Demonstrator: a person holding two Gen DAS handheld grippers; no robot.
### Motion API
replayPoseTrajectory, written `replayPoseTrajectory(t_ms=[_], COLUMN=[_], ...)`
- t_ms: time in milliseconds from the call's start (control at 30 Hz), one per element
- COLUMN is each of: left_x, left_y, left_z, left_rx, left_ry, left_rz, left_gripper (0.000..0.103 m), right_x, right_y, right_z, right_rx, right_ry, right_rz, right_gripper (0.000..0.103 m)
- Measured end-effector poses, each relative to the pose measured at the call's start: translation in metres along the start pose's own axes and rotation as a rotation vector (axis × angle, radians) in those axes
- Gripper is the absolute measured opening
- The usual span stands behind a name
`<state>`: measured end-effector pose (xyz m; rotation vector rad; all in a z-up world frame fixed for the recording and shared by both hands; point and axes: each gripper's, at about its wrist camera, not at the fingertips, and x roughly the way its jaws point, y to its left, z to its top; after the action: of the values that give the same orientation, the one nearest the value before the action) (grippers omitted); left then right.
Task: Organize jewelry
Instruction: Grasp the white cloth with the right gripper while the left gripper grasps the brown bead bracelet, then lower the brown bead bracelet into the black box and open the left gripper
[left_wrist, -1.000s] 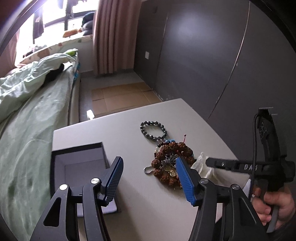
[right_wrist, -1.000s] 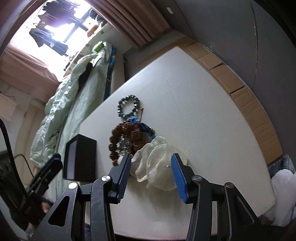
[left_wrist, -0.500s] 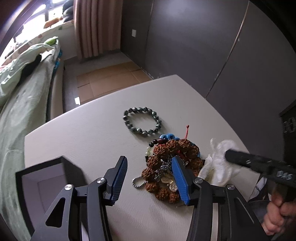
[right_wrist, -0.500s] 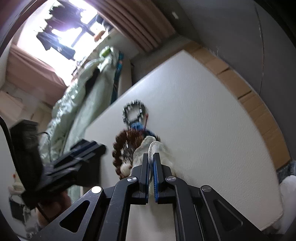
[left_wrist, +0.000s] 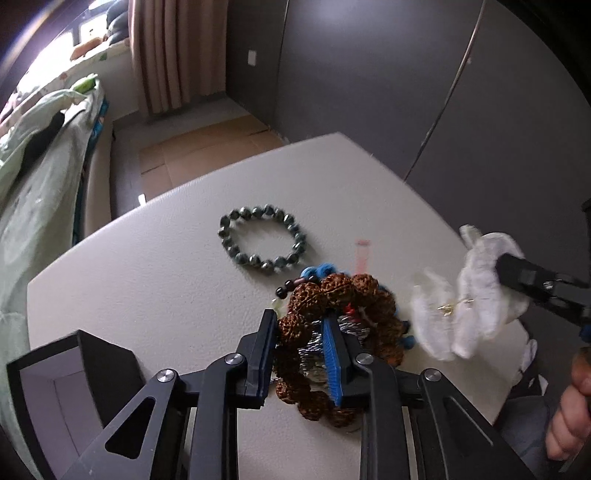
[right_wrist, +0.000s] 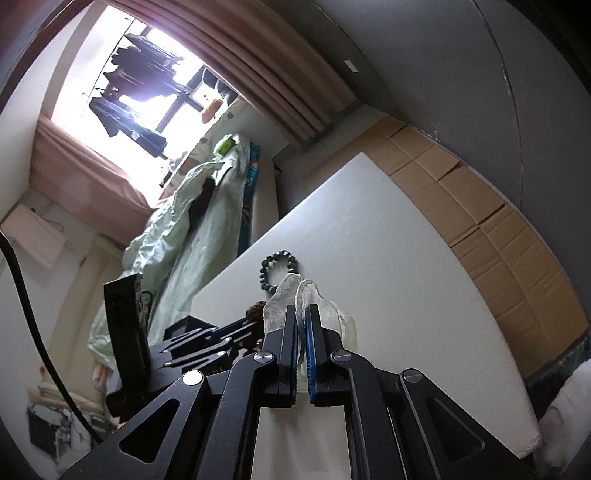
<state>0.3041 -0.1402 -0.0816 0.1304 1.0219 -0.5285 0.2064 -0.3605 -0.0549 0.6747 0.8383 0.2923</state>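
Observation:
A pile of jewelry lies on the white table (left_wrist: 155, 258): a brown knobbly-bead bracelet (left_wrist: 332, 291) with a silver chain (left_wrist: 314, 350) and blue beads (left_wrist: 319, 269) in it. My left gripper (left_wrist: 301, 332) has narrowed around the near side of the brown bracelet. A dark grey bead bracelet (left_wrist: 264, 242) lies apart, farther back; it also shows in the right wrist view (right_wrist: 279, 267). My right gripper (right_wrist: 303, 314) is shut on a white translucent pouch (right_wrist: 295, 295) and holds it lifted off the table; the pouch (left_wrist: 469, 295) hangs at the right in the left wrist view.
An open black jewelry box (left_wrist: 70, 373) with a grey lining stands at the near left. A bed with a green quilt (left_wrist: 33, 177) runs along the left. Cardboard sheets (right_wrist: 480, 206) cover the floor beyond the table. Dark wardrobe doors (left_wrist: 369, 74) stand behind.
My right gripper closed on the white pouch and lifted it up and away from the pile. My left gripper moved forward onto the brown bracelet and its jaws narrowed around it.

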Motion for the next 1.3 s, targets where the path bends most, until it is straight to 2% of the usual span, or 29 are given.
replayPoseTrajectory(t_ms=[100,167,300,633,833,1067,1300], left_x=[-0.016,-0.029,-0.052,-0.117,-0.155,-0.187,-0.207], left_y=[-0.003,-0.006,-0.008,0.004,0.023,0.05,0.079], left_z=[0.003,0.005,0.006,0.005,0.0,-0.015,-0.034], left_rx=[-0.003,0.002,-0.003,-0.02,-0.04,-0.084,-0.138], left_ry=[-0.033,-0.052,-0.093,-0.208,-0.259,-0.294,-0.305], left_rz=[-0.007,-0.013,-0.027,0.018,0.073,0.135,0.191], left_gripper=[0.025,0.02,0.02,0.02,0.02,0.02,0.02], right_x=[0.0,0.0,-0.005,-0.009,-0.006,0.012,0.05], right_y=[0.003,0.006,0.017,0.042,0.063,0.099,0.143], right_z=[0.0,0.001,0.001,-0.002,0.001,-0.003,-0.016], right_rx=[-0.008,-0.017,-0.042,-0.084,-0.111,-0.177,-0.245], right_ry=[-0.012,-0.022,-0.053,-0.115,-0.132,-0.088,0.009], right_rz=[0.006,0.017,0.047,0.127,0.19,0.265,0.314], right_gripper=[0.006,0.006,0.006,0.006,0.006,0.006,0.006])
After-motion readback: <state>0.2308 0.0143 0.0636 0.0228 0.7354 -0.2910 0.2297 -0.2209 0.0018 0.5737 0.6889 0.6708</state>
